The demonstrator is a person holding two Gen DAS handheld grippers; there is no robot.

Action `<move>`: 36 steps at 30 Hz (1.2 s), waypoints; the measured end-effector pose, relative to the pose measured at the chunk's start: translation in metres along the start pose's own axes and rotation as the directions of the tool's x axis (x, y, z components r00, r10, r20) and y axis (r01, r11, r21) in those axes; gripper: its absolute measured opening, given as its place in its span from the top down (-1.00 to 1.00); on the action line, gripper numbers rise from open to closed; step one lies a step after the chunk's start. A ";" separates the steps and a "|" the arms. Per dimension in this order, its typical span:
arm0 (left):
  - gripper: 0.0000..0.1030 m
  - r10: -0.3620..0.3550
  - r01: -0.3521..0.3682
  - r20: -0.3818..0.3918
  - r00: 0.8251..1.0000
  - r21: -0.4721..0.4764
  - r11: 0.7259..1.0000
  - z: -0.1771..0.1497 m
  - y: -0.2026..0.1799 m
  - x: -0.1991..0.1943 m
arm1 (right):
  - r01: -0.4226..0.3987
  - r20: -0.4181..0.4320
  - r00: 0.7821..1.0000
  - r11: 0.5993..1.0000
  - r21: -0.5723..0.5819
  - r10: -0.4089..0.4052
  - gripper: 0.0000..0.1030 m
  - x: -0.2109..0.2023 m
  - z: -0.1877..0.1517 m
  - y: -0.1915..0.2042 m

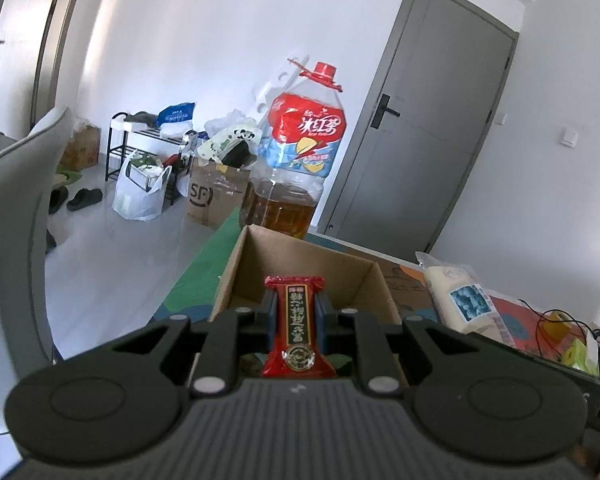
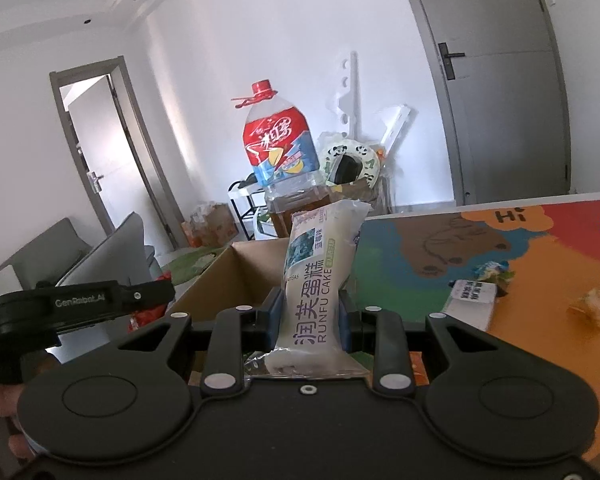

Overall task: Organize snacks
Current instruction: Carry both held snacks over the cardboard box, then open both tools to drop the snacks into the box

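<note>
- The left gripper (image 1: 294,312) is clamped on a red snack packet (image 1: 298,328), held over the near rim of the open cardboard box (image 1: 260,264).
- The right gripper (image 2: 311,314) pinches a white cake packet (image 2: 320,276) upright, just beside the same box (image 2: 228,280); the left gripper (image 2: 80,308) sits close on its left.
- A large tea bottle (image 1: 296,160) stands right behind the box's far wall.
- On the colourful mat (image 2: 540,248) to the right, small snack packets (image 2: 474,300) lie loose, well apart from the box.
</note>
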State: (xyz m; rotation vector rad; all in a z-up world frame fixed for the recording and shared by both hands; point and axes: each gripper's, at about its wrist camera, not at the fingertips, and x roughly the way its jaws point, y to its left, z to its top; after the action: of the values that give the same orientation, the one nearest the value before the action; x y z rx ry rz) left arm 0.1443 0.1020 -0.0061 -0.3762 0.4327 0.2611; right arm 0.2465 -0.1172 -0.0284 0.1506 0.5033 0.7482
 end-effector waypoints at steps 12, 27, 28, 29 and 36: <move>-0.02 0.051 -0.051 0.000 0.999 -0.056 0.997 0.006 0.019 0.004 | -0.024 -0.030 0.999 0.998 -0.056 0.022 0.44 0.035 0.010 0.025; -0.74 0.099 -0.095 0.030 0.995 -0.101 0.990 -0.002 0.037 -0.007 | 0.041 -0.055 0.997 0.993 -0.112 -0.047 -0.67 0.042 0.002 0.040; -0.74 0.101 -0.097 0.028 0.995 -0.102 0.990 -0.003 0.036 -0.007 | 0.053 -0.053 0.997 0.991 -0.119 -0.059 -0.73 0.040 0.001 0.039; -0.75 0.102 -0.099 0.026 0.994 -0.103 0.990 -0.005 0.035 -0.007 | 0.063 -0.053 0.996 0.990 -0.123 -0.069 -0.76 0.037 0.000 0.038; -0.82 0.106 -0.104 0.012 0.994 -0.082 0.991 -0.009 0.021 -0.015 | 0.125 -0.037 0.991 0.989 -0.084 -0.129 -0.99 0.013 -0.002 0.022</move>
State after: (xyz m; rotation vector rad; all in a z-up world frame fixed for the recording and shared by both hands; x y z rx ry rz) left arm 0.1210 0.1148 -0.0134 -0.4316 0.4270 0.3848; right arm 0.2402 -0.0920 -0.0287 0.0258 0.5171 0.6470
